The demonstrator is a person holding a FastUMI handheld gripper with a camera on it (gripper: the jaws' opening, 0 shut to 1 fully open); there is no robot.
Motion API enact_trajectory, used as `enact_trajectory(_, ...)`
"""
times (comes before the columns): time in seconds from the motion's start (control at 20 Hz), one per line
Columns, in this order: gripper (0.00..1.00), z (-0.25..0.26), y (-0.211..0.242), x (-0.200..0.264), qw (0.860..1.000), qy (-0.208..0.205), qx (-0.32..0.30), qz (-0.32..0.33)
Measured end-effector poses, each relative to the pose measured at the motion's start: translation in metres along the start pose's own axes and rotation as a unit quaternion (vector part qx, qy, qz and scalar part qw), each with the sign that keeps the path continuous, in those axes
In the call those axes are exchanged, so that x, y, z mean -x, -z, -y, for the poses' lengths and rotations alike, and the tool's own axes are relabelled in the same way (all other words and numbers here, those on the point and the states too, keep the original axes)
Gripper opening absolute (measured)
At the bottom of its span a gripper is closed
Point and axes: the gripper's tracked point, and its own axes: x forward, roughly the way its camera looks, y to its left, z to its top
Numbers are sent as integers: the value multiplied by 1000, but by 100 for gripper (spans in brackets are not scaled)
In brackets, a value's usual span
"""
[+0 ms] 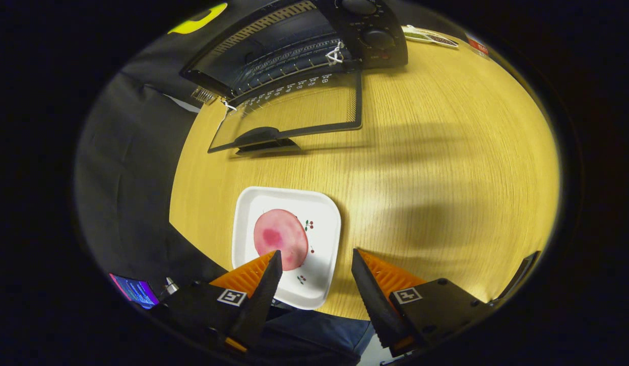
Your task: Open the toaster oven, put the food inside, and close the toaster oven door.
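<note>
A black toaster oven (pixel 304 40) stands at the far side of the wooden table (pixel 436 168), its glass door (pixel 294 109) folded down flat and its wire rack showing inside. A white square plate (pixel 322 223) lies near the table's front edge, and on it rests a round pink slice of food (pixel 280 238). My gripper (pixel 317 262) hovers open above the plate's near side. One finger reaches over the edge of the pink slice, the other is over bare wood just beside the plate. Nothing is held between them.
Two control knobs (pixel 378 38) sit on the oven's right side. Small packets (pixel 429 36) lie at the table's far right corner. A lit screen (pixel 135 291) shows below the table's edge beside the gripper, and blue cloth (pixel 314 330) lies beneath the fingers.
</note>
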Motion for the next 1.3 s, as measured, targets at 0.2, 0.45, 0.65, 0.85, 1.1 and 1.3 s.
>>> enact_trajectory(0.2, 51, -1, 7, -3, 999, -9, -24, -23)
enact_trajectory(0.45, 46, 7, 7, -6, 999, 4, -24, -30)
enact_trajectory(0.65, 5, 11, 11, -16, 999, 3, -43, -32)
enact_trajectory(0.85, 2, 8, 11, -9, 999, -9, -44, -27)
enact_trajectory(1.1, 1, -11, 14, -9, 998, -40, -55, -17)
enact_trajectory(1.3, 1, -21, 10, -5, 996, -54, -64, -5)
